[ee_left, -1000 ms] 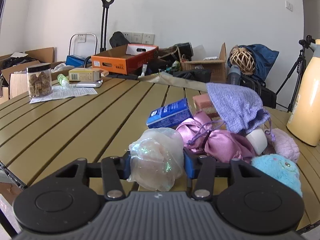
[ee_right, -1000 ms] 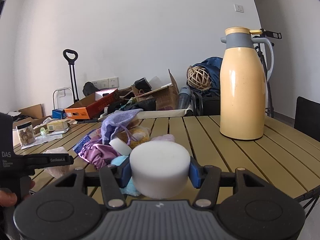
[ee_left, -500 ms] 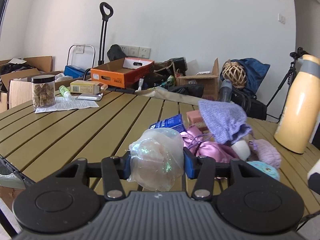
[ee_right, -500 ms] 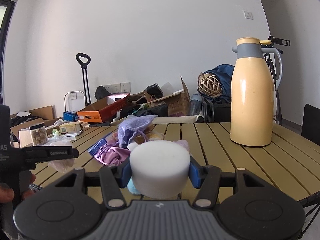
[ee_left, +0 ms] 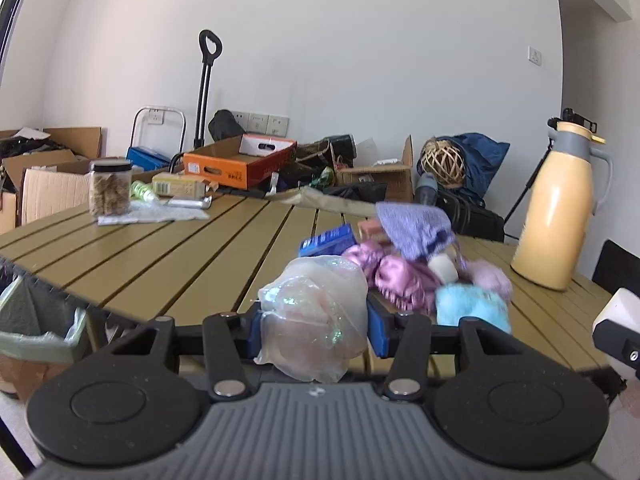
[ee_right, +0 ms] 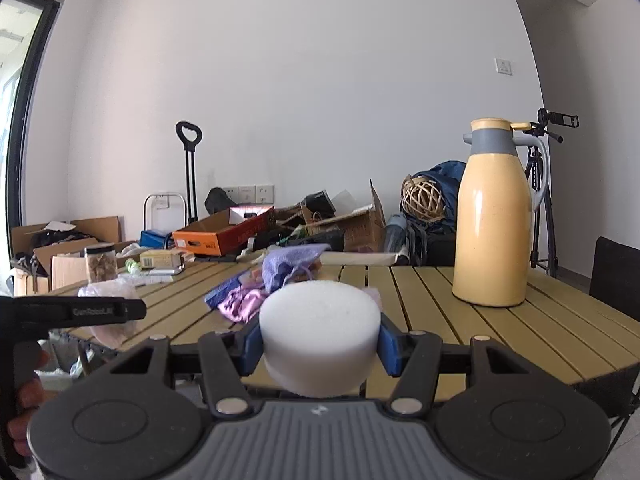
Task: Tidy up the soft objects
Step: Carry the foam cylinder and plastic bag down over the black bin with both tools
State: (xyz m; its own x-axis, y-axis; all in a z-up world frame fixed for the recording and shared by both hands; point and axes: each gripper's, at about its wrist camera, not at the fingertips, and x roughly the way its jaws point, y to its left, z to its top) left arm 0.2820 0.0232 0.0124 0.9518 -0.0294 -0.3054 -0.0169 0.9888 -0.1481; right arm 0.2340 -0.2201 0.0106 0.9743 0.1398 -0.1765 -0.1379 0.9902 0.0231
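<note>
Soft objects are split three ways: one in each gripper, the rest in a pile [ee_left: 404, 264] on the slatted table [ee_left: 168, 248].

Going left to right in the left wrist view, a jar [ee_left: 110, 188] stands on paper at ten o'clock, far from the work. At the centre, the left gripper [ee_left: 314, 326] has its blue pads pinching a translucent, crinkly pouch [ee_left: 316, 320], which bulges above and sags below the pads; it hangs over or just off the table's near edge. Just past it, toward one o'clock, the pile holds a blue packet [ee_left: 328, 240], shiny pink fabric [ee_left: 394, 276], a lilac knitted bag [ee_left: 416, 226] on top, and a fluffy turquoise piece [ee_left: 472, 308] nearest the edge. A yellow flask [ee_left: 556, 216] stands at three o'clock, well apart from the pile.

In the right wrist view, the right gripper [ee_right: 320, 346] has its pads pressed into the sides of a white foam disc [ee_right: 320, 336], held level near the table's front edge, with the flask at two o'clock.

The risks, as I judge them: the pouch is slick and slack, so it may creep out of the pinch if tilted or swung. The foam is springy and gripped only at its sides, so any loosening could let it pop free and roll off the edge. The turquoise piece lies close enough to the edge that a careless pass could knock it down.
</note>
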